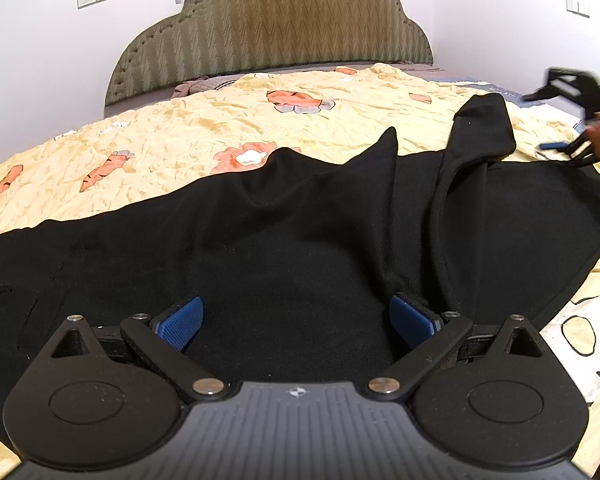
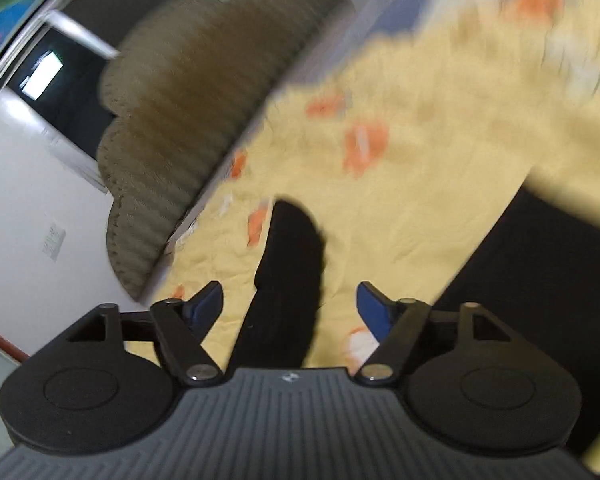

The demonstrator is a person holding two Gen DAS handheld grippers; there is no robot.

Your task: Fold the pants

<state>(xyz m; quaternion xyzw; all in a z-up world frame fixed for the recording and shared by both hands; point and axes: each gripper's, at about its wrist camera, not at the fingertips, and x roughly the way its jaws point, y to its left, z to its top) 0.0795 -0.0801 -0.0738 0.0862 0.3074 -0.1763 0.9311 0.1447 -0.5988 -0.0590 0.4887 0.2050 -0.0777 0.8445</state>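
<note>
The left tongs (image 1: 296, 322) are seen nearest, spread wide over the black cloth, with nothing held between the blue pads (image 1: 182, 322). Beyond them the bed (image 1: 180, 128) is covered by a yellow quilt, and the pants (image 1: 260, 240) are spread across it, one leg end (image 1: 484, 128) turned up and rumpled. The right tongs (image 2: 290, 308) are also held wide open and empty; they are seen tilted above that leg end (image 2: 288, 272), in a blurred view. A misplaced grip is judged the likeliest fault: with black on black, one layer could be taken instead of two, and the fold would be skewed.
</note>
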